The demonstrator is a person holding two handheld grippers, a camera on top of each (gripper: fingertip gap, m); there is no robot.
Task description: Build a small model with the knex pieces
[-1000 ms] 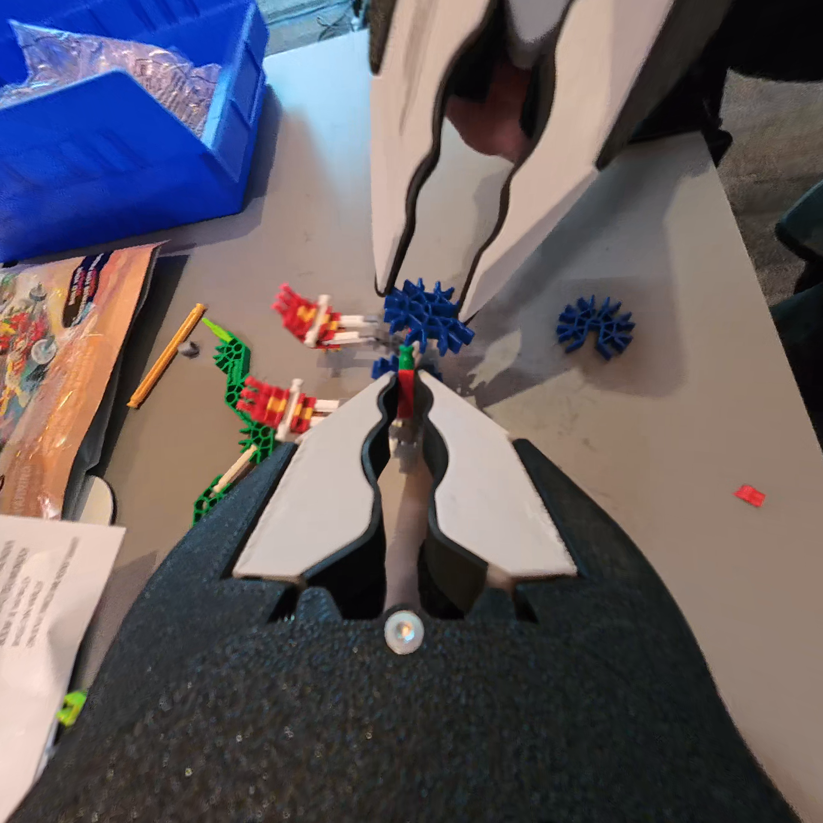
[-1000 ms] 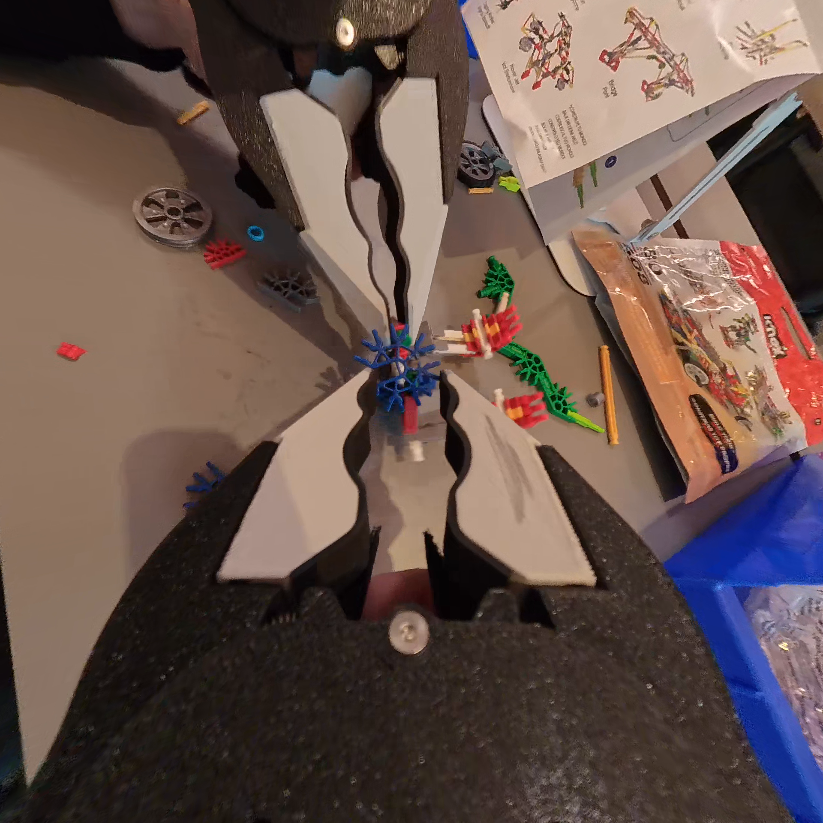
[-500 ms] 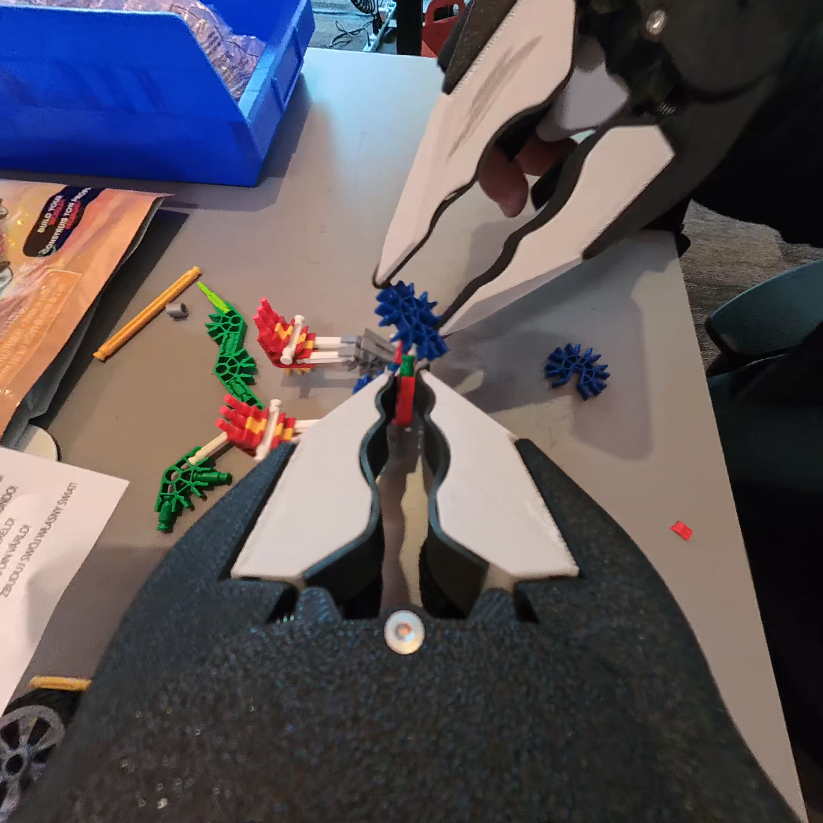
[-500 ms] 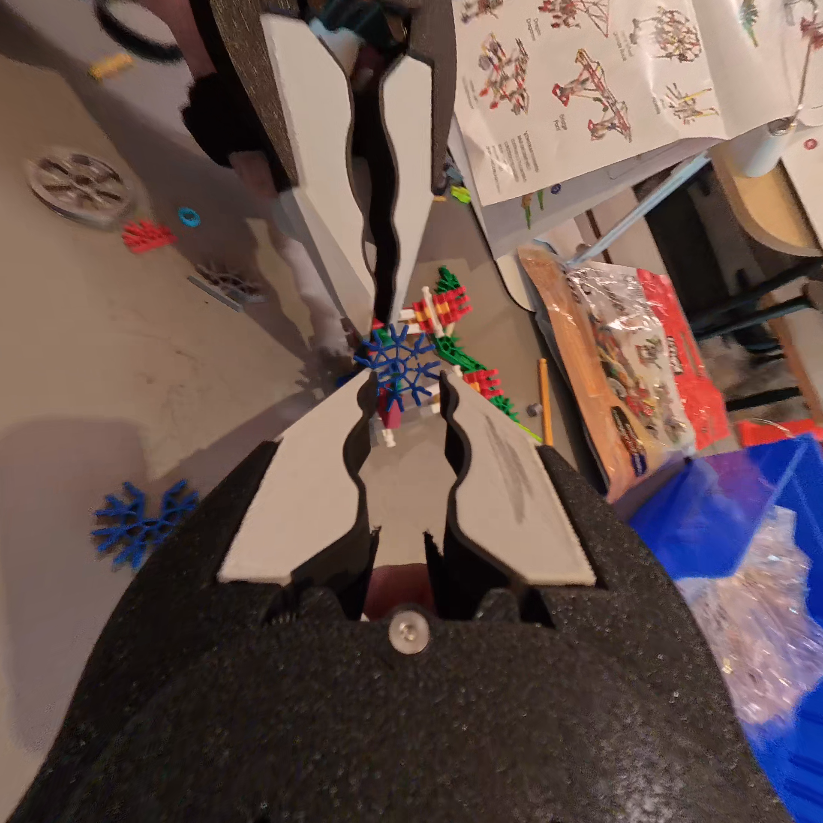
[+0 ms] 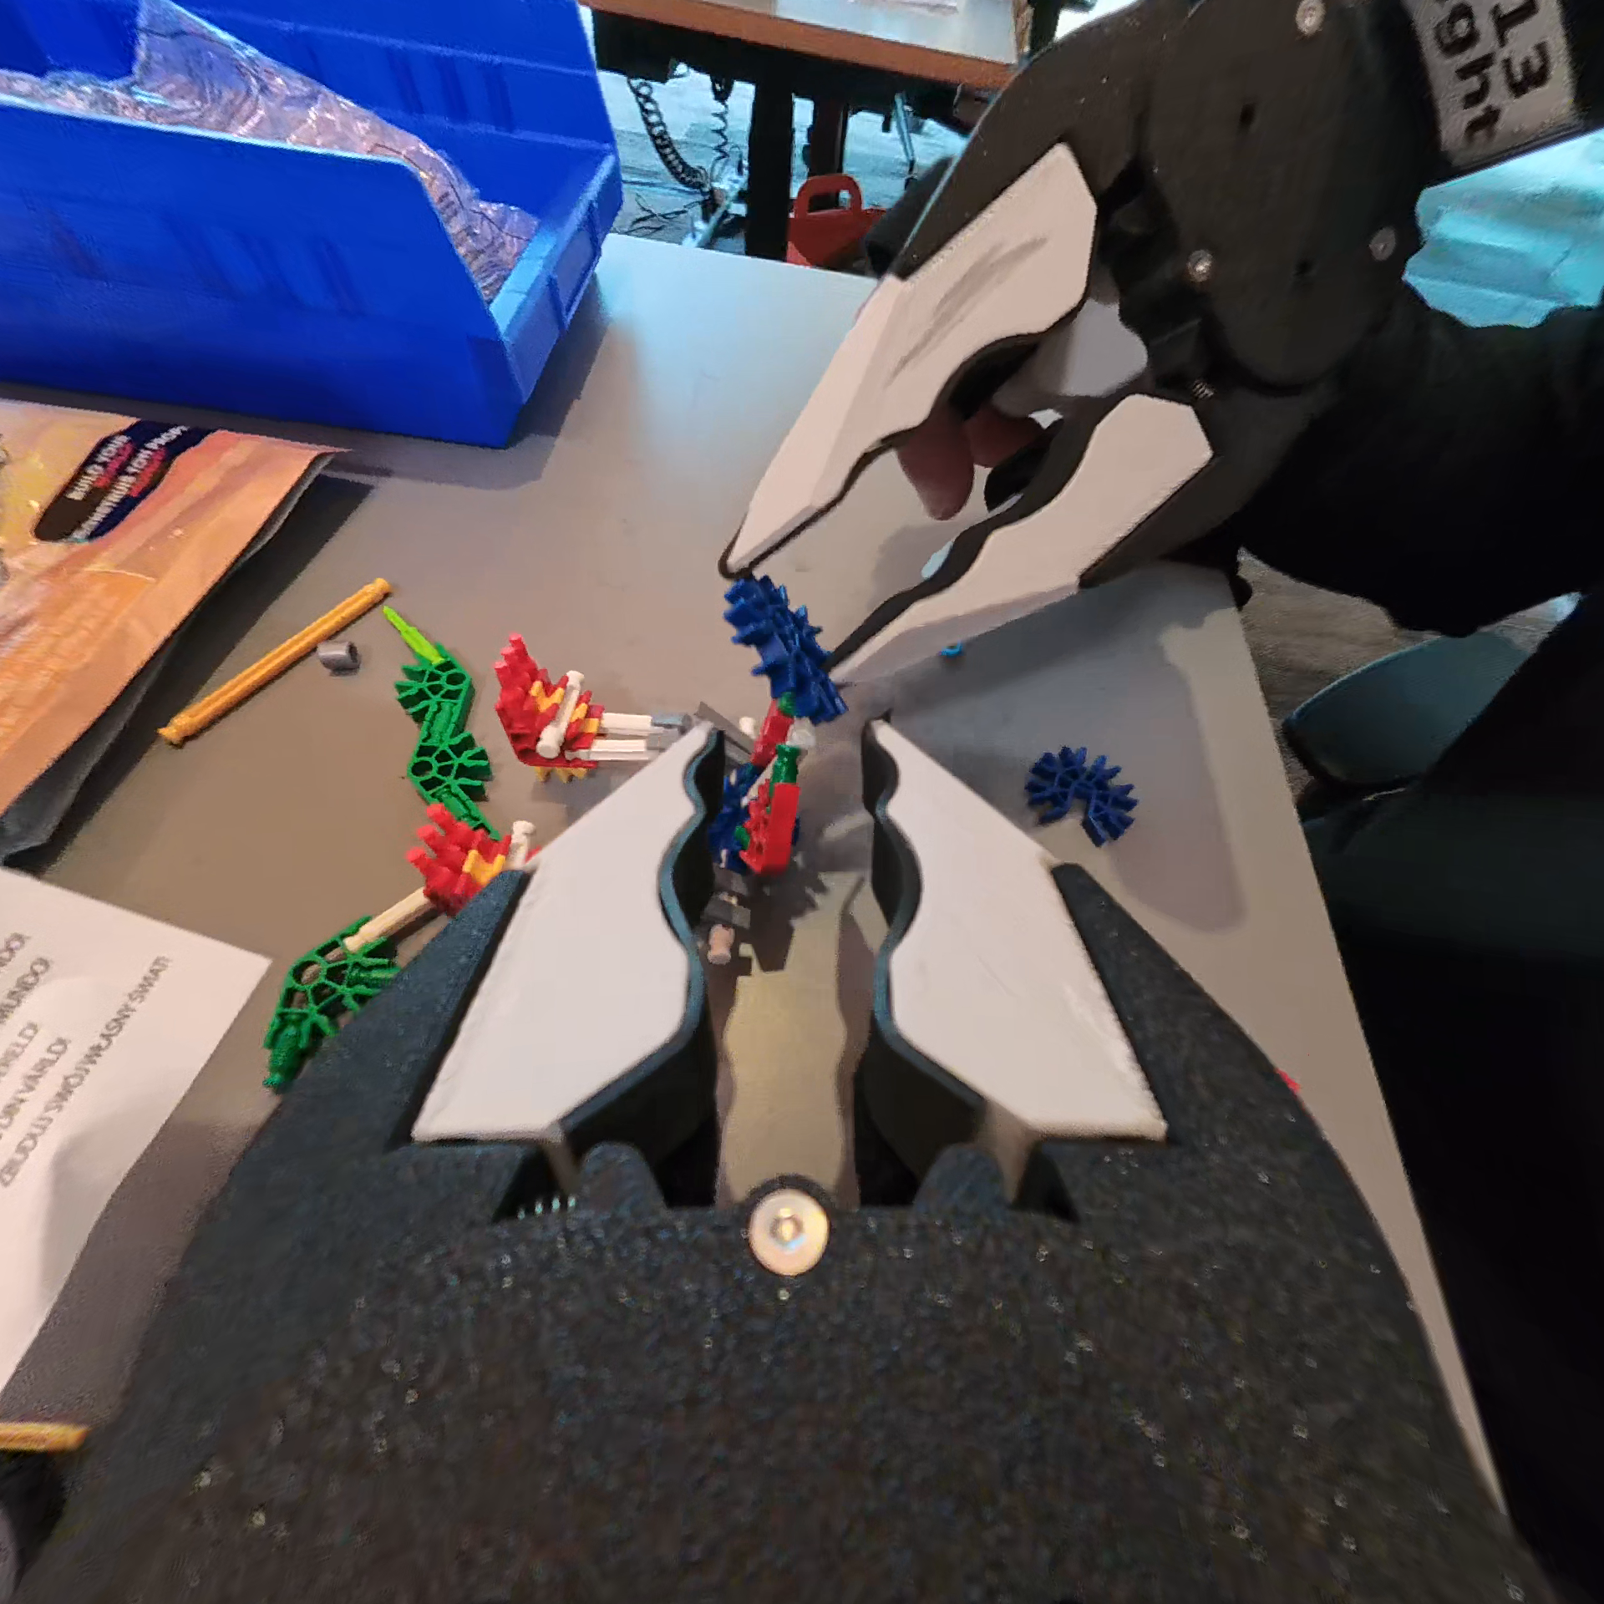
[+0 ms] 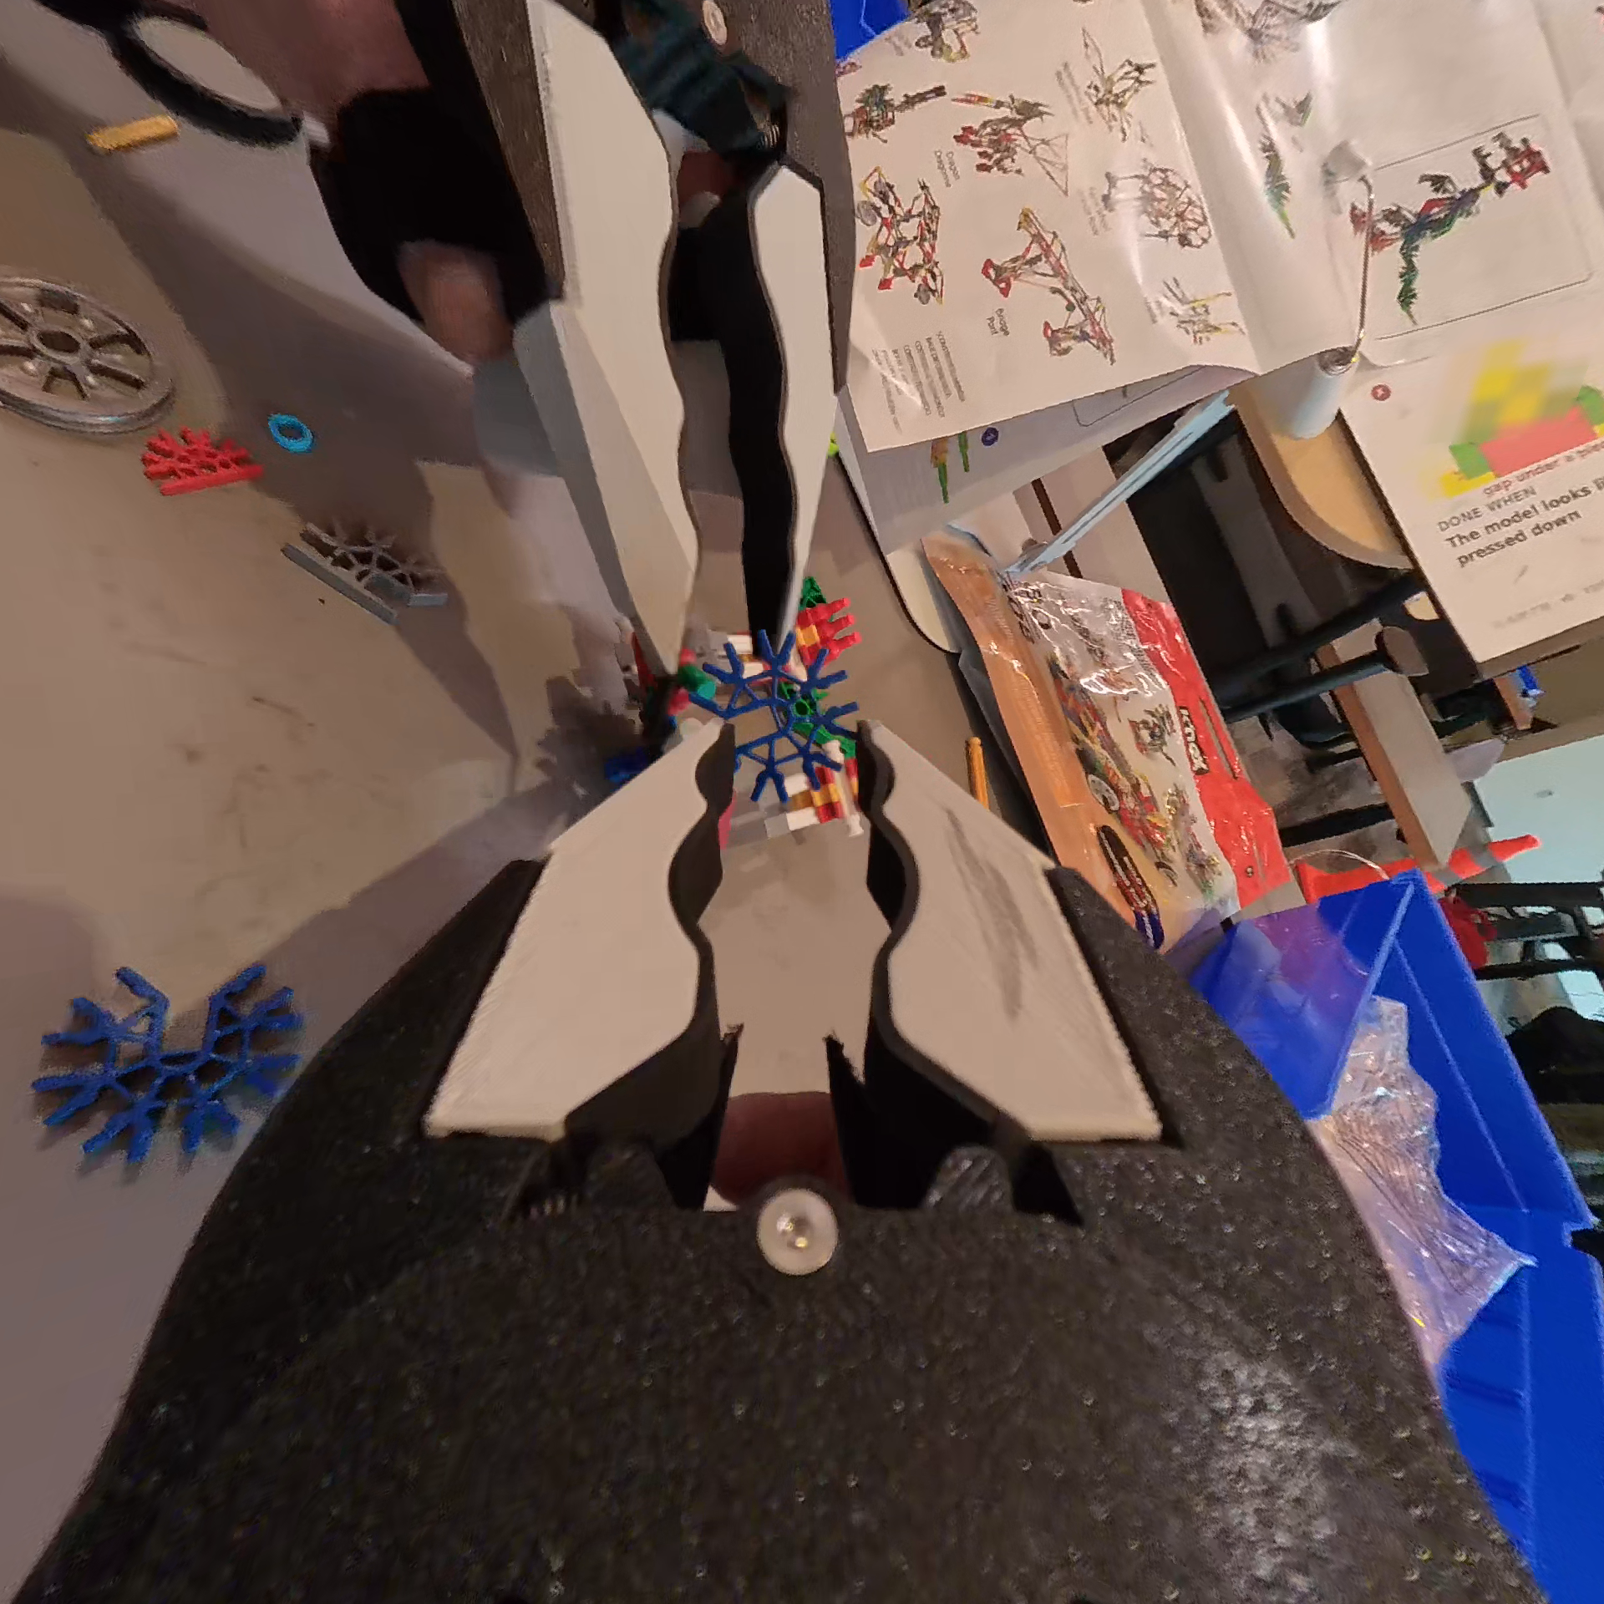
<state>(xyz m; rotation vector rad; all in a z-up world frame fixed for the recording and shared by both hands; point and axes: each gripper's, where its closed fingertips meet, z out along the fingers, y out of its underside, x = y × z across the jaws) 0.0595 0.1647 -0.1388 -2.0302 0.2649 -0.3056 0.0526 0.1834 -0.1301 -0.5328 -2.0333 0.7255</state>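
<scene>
My right gripper (image 6: 792, 736) is shut on a blue snowflake connector (image 6: 777, 720), the top of a small model of red, green and white pieces. In the left wrist view the right gripper (image 5: 781, 621) comes in from the upper right and holds that connector (image 5: 781, 642) tilted above the table. My left gripper (image 5: 790, 733) is open. The red and green part of the model (image 5: 768, 816) stands between its fingers, nearer the left one. In the right wrist view the left gripper (image 6: 733, 649) points down at the model from above.
A green chain with red and yellow pieces (image 5: 438, 729) lies left of the model. A loose blue connector (image 5: 1081, 794) lies to the right. A blue bin (image 5: 304, 260), an orange bag (image 5: 104, 538), a yellow rod (image 5: 278, 660), an instruction sheet (image 6: 1085, 200) and a grey wheel (image 6: 61, 356) surround the work. My two grippers' fingertips are within a few centimetres of each other. About 15 cm separates my left fingertips from the grey wheel (image 6: 61, 356).
My left gripper has opened and let go of the red piece. My right gripper has kept its hold and tilted the blue connector up.
</scene>
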